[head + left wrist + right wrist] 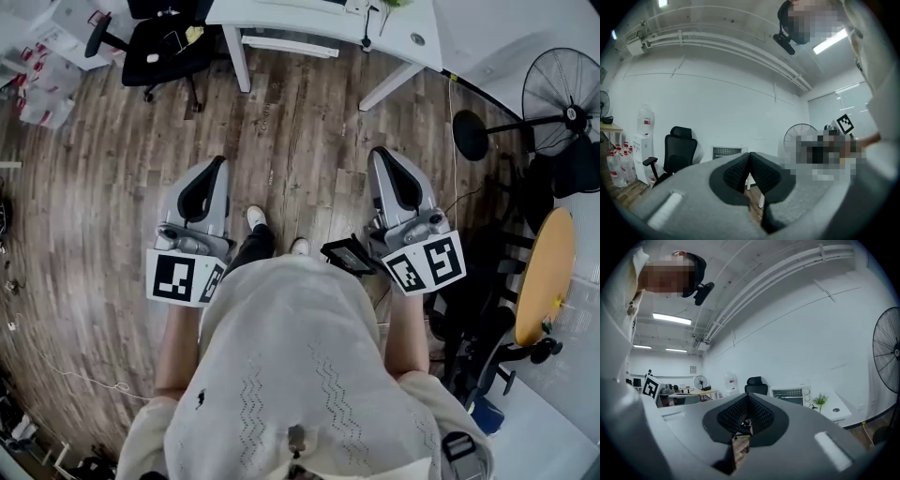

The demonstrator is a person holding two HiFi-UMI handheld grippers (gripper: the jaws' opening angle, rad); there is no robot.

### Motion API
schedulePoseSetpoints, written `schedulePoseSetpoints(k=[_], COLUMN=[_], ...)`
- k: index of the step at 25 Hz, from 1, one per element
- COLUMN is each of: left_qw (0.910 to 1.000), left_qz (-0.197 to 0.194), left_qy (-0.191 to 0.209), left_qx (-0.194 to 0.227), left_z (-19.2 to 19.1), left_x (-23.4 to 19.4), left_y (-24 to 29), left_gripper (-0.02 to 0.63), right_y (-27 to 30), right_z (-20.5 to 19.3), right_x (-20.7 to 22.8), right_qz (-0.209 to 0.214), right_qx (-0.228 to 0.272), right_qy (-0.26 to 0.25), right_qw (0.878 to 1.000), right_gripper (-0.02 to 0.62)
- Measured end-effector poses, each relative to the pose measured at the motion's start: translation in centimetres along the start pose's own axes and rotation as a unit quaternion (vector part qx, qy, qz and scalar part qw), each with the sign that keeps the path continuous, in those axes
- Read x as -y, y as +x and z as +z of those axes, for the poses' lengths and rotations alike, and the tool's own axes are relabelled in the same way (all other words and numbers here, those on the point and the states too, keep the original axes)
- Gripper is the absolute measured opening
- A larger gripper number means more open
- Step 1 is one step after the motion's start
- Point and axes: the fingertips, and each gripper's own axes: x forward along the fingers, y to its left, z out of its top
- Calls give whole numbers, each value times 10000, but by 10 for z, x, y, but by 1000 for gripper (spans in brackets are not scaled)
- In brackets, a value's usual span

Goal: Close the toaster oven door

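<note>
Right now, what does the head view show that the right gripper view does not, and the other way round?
Only the head view shows the person's shoes and a round yellow table. Only the right gripper view shows the toaster oven, a small plant beside it, and a water dispenser. Both show the white desk, the black office chair, the standing fan and the right gripper, its jaws together.

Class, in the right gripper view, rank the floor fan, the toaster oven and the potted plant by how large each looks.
Floor fan: largest, though nearer the camera and partly cut off.
Toaster oven.
Potted plant: smallest.
</note>
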Motion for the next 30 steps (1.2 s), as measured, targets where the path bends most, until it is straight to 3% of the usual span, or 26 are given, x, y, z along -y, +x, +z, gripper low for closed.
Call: schedulePoseSetpoints(k=[12, 21, 30], left_qw=[9957, 9942, 9952], left_qz=[-925, -957, -896], left_qy=[-60, -476, -367], left_qx=[70, -100, -143], left_z=[4, -12, -16], left_x=[-62, -97, -102], left_y=[65, 89, 121], left_gripper=[3, 3, 3], right_y=[57, 81, 110], right_z=[13, 11, 6], right_x=[9, 19, 51], right_qz=[-879, -1176, -1002], right_qx=[113, 18, 37], right_qy=[-221, -234, -167], right_qw=[9958, 9928, 9948], right_gripper=[9, 9, 9])
